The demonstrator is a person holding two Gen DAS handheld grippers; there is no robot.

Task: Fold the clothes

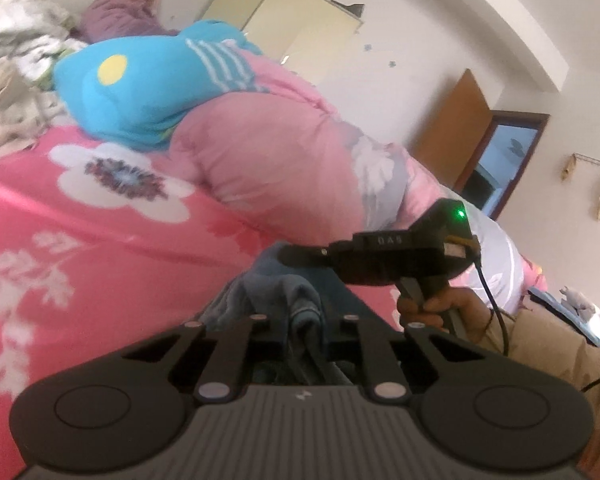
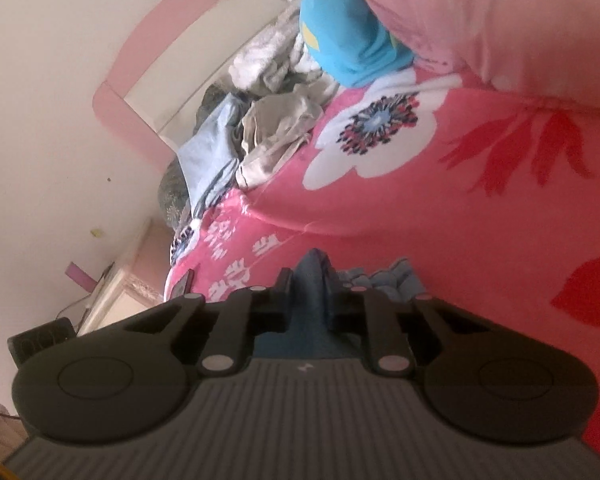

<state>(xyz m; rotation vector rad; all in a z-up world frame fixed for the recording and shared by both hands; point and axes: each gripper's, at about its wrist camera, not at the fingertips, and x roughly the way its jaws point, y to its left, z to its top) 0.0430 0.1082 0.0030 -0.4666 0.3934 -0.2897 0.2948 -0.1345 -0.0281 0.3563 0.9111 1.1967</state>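
Pink flowered bed (image 1: 60, 220) fills my view, pink quilt (image 1: 268, 152) heaped behind. The blue garment (image 1: 296, 300) lies bunched on the bed, my left gripper (image 1: 306, 344) fingers clamped on it, right gripper (image 2: 312, 280) fingers pinching another fold.

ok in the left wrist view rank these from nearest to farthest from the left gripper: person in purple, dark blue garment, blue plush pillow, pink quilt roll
From the left gripper:
1. dark blue garment, pinched between its fingers
2. pink quilt roll, just beyond, centre
3. blue plush pillow, behind it, upper left
4. person in purple, top left, at the headboard
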